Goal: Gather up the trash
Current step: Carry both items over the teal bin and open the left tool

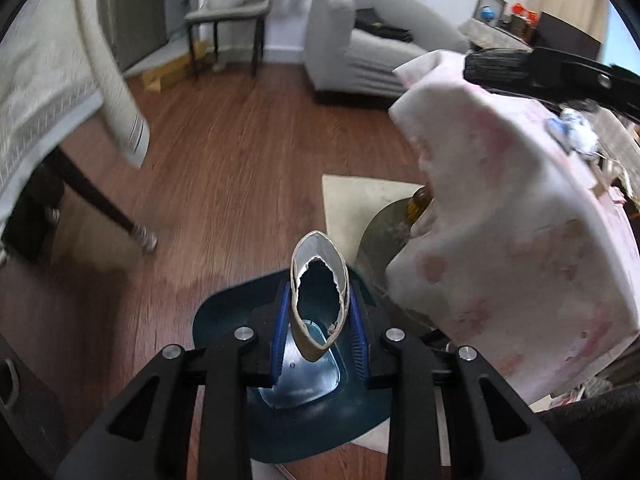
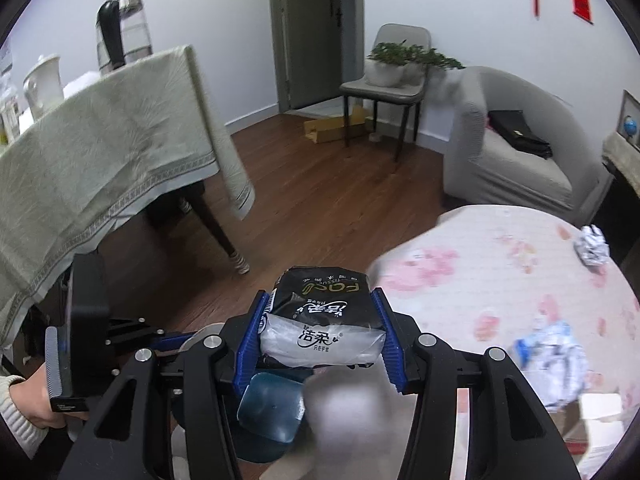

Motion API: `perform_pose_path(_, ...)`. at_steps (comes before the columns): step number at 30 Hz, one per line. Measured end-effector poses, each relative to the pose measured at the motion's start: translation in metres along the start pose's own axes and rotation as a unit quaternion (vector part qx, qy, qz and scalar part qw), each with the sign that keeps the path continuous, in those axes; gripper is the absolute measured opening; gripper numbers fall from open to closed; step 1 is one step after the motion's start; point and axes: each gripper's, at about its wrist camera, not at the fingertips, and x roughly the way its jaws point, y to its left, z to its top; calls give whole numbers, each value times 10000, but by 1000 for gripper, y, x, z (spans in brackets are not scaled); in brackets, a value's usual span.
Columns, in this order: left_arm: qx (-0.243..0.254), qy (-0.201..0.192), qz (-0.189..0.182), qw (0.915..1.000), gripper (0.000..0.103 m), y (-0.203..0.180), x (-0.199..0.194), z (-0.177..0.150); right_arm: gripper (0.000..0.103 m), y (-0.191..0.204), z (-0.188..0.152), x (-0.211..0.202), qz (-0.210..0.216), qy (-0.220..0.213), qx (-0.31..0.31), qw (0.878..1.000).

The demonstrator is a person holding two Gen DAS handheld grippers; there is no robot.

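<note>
My left gripper (image 1: pixel 320 320) is shut on a squashed cardboard tube (image 1: pixel 318 300) and holds it right above the open dark teal trash bin (image 1: pixel 224 320) on the floor. My right gripper (image 2: pixel 320 328) is shut on a black and clear tissue packet (image 2: pixel 320 320) above the same bin (image 2: pixel 270 408). The left gripper's body (image 2: pixel 86 320) shows at the left of the right wrist view, held by a hand. Crumpled blue-white wrappers (image 2: pixel 554 364) and a foil ball (image 2: pixel 592 246) lie on the round pink-flowered table (image 2: pixel 500 280).
The round table's cloth edge (image 1: pixel 500 220) hangs close to the right of the bin. A table with a grey-green cloth (image 2: pixel 100 152) and its dark leg (image 2: pixel 216 224) stand left. A grey sofa (image 2: pixel 508 152), a chair with a plant (image 2: pixel 384 88) and wood floor lie beyond.
</note>
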Motion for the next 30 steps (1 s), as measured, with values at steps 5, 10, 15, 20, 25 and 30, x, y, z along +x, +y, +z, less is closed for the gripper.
perform_pose_path(5,-278,358,-54,9990,30,16,17,-9,52,15,-3,21,220,186,18,9996)
perform_pose_path(10,-323,707,17,9970,30,28,30,-22,52,28,-5,39,322,354,-9,9989)
perform_pose_path(15,-331,1149,52,9928,31,36,52,-39,52,44,-10,60,367,599,-106,9975)
perform_pose_path(20,-208,1378,104,9902,33,37,64,-51,52,54,-14,73,424,776,-205,9959)
perform_pose_path(25,-167,1381,100,9902,43,40,65,-54,52,60,-18,87,428,931,-277,9944)
perform_pose_path(30,-307,1266,43,9915,52,48,61,-52,52,65,-25,102,573,1153,-222,9914)
